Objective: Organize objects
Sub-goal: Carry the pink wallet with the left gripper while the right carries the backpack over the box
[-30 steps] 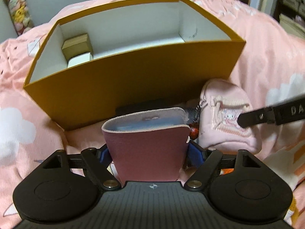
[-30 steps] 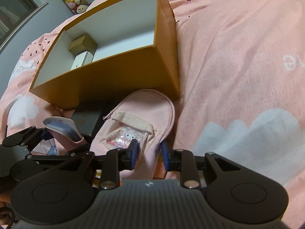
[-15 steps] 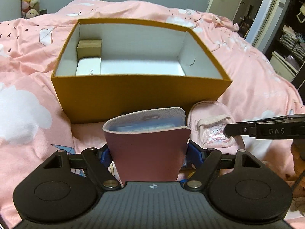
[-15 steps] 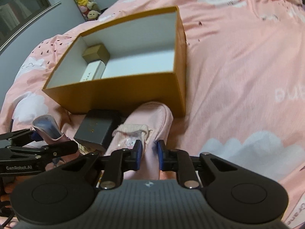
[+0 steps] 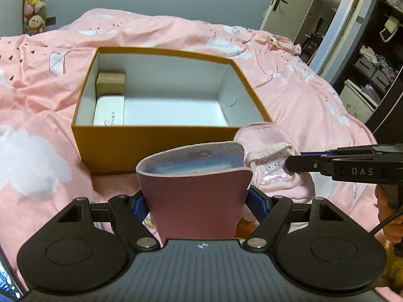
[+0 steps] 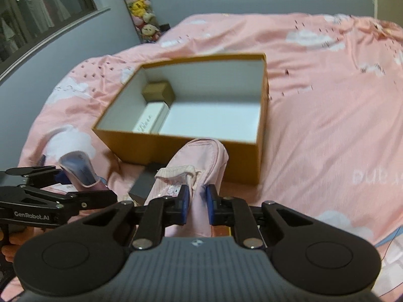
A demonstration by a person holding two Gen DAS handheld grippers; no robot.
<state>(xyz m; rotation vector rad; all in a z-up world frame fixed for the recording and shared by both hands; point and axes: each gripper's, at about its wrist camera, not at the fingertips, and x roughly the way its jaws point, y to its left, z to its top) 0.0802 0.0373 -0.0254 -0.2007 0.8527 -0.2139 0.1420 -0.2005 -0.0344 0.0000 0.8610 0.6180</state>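
Note:
An open orange box (image 5: 141,146) (image 6: 236,161) with white inside stands on the pink bed. It holds a small brown box (image 5: 110,83) (image 6: 158,91) and a white box (image 5: 109,110) (image 6: 151,120) at its left end. My left gripper (image 5: 196,201) is shut on a maroon pouch (image 5: 194,201) (image 6: 80,168), held in the air before the box's near wall. My right gripper (image 6: 196,201) is shut on a pink zip pouch (image 6: 199,161) (image 5: 272,166), lifted just right of the maroon pouch.
A dark flat box (image 6: 143,186) lies on the pink duvet (image 6: 327,125) under the pink pouch. Plush toys (image 6: 141,12) hang at the far wall. A door and shelves (image 5: 372,58) stand to the right of the bed.
Both grippers have risen and pulled back with their pouches. The pink pouch has come up off the bed, and the box's inside now shows from above.

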